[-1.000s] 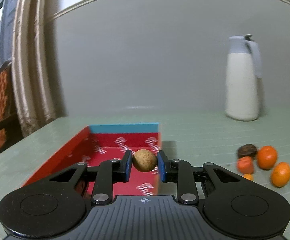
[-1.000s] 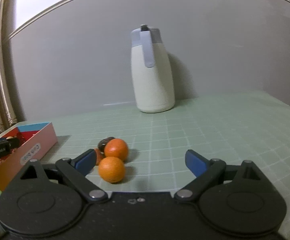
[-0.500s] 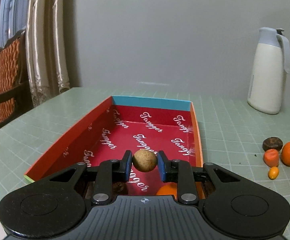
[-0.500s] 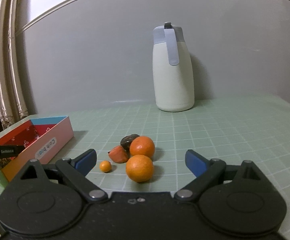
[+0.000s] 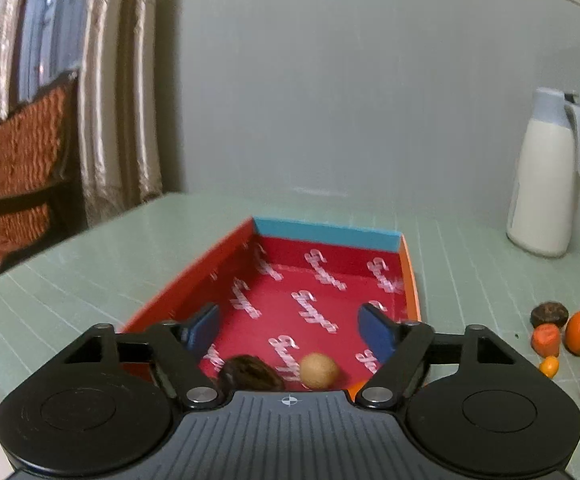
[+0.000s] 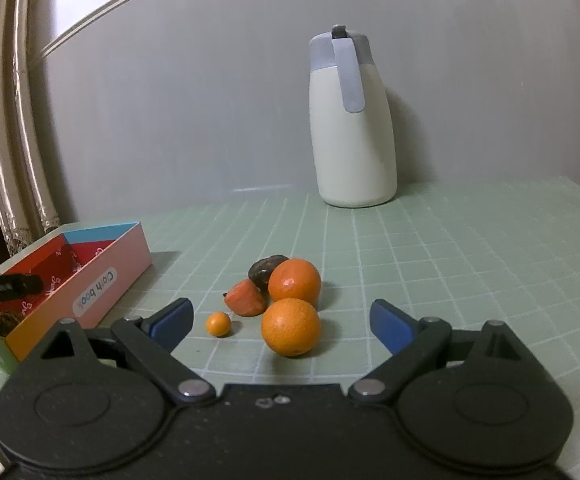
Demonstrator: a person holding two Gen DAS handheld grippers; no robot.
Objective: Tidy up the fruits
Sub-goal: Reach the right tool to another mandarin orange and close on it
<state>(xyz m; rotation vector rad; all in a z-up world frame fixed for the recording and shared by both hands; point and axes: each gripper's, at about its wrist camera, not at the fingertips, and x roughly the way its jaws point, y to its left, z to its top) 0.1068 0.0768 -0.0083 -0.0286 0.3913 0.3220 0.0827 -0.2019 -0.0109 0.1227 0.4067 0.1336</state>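
My left gripper (image 5: 290, 326) hovers over the near end of the red box (image 5: 194, 280); its jaws are opening and nothing is between them. A small tan round fruit (image 5: 319, 370) lies on the box floor beside a dark wrinkled fruit (image 5: 250, 372). My right gripper (image 6: 281, 322) stands open just before a cluster on the table: a near orange (image 6: 291, 327), a far orange (image 6: 295, 282), a tiny orange fruit (image 6: 218, 323), a reddish piece (image 6: 246, 298) and a dark fruit (image 6: 264, 270). In the left wrist view the same cluster (image 5: 570, 336) sits to the right of the box.
A white jug with a grey lid (image 6: 350, 120) stands at the back of the green gridded table (image 6: 470, 260) against the wall. A woven chair (image 5: 18, 168) and curtains (image 5: 102, 100) stand beyond the table's left edge. The box's pink side (image 6: 102, 286) faces the fruit cluster.
The left gripper opened and let go of the tan fruit, which now lies on the box floor. The right gripper's view shifted so the fruit cluster sits centred before it.
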